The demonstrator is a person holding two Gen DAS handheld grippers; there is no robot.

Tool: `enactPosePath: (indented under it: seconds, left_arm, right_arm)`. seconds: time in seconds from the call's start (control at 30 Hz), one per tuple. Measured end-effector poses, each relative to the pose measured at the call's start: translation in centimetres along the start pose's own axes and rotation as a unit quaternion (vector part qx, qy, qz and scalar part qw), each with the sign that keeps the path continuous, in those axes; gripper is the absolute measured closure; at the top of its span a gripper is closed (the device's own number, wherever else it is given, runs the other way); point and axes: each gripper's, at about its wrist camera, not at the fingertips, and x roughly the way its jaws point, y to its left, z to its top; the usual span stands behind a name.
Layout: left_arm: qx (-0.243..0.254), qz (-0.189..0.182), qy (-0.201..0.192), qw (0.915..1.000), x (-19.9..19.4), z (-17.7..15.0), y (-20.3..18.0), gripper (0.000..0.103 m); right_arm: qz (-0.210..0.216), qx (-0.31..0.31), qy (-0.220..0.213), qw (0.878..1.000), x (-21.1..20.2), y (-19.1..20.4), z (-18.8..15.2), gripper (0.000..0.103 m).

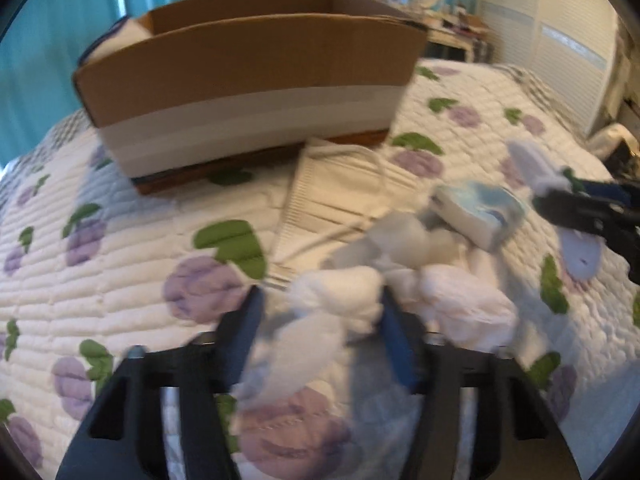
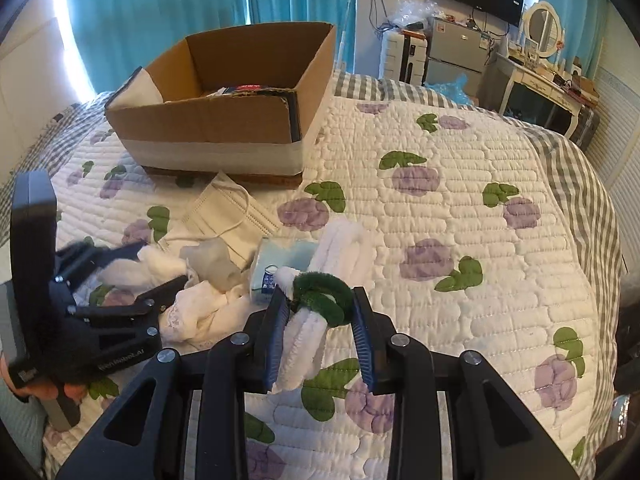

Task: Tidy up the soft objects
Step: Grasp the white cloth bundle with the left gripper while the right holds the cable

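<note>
Over on the quilted bedspread (image 2: 460, 200), a cardboard box (image 2: 224, 120) sat toward the upper left of the right wrist view, its top open. Lower down, the right gripper (image 2: 320, 328) was clamped narrow on a bundle of white fuzzy stems (image 2: 304, 332) tied with a green fuzzy band (image 2: 320, 292); one end of the bundle stuck out past the fingers toward the frame's middle. At the left edge, the left gripper (image 2: 160, 264) reached into a heap of soft things: white cotton wads (image 2: 156, 264), a lacy white cloth (image 2: 200, 304), a face mask (image 2: 228, 212) and a small tissue pack (image 2: 280, 264). Through the left wrist view the picture was blurred, but its fingers looked drawn in around a cotton wad (image 1: 332, 300), probably pinching it, low in the frame just below the mask (image 1: 344, 184).
</note>
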Motion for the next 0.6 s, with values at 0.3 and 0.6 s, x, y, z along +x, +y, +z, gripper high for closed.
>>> enactPosePath:
  seconds: [0.3,0.6]
  left_arm:
    - [0.021,-0.008,-0.003,0.9997,-2.8,-0.8,-0.1,0.071]
    - [-0.004,0.003,-0.030,0.9995,-7.9,-0.6,1.3,0.073]
  right_arm:
    - [-0.002,-0.004,-0.003,1.000,-0.3,0.6,-0.4,0.073]
    - [0.007,-0.012,-0.033,0.999,-4.3,2.6,-0.4,0.073]
